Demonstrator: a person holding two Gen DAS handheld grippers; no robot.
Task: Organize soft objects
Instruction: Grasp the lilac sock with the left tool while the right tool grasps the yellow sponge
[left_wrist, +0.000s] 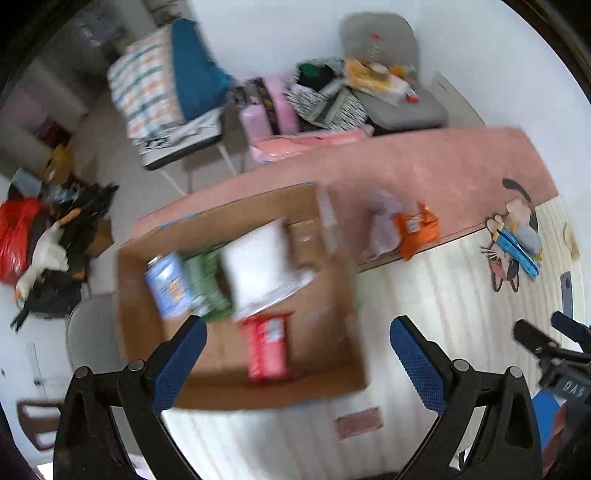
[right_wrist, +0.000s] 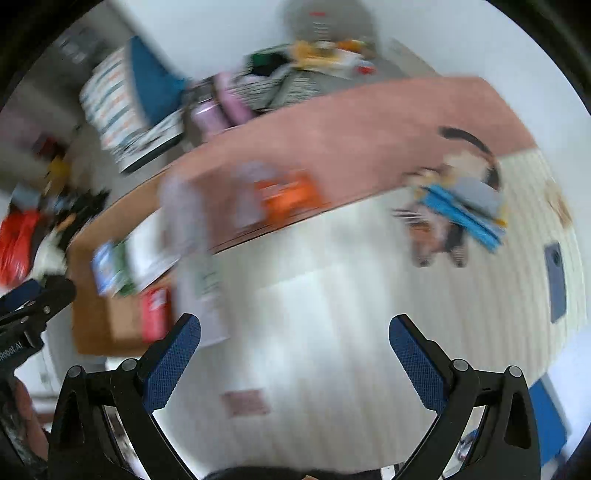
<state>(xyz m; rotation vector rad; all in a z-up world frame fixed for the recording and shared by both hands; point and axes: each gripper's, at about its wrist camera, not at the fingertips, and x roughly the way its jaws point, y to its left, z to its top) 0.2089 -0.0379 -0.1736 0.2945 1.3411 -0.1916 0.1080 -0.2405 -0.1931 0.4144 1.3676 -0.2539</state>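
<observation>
left gripper (left_wrist: 297, 332): jaws apart, empty, cardboard box (left_wrist: 332, 369) of packets just ahead | right gripper (right_wrist: 294, 332): jaws apart, empty | step: between picks | next: orange packet (right_wrist: 286, 197) far ahead on table (right_wrist: 369, 122), needs reach then clamp

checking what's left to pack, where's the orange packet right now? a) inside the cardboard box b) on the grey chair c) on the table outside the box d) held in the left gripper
c: the orange packet lies on the pink part of the table, to the right of the cardboard box and outside it, and both the left gripper and the right gripper are open and empty.
</observation>
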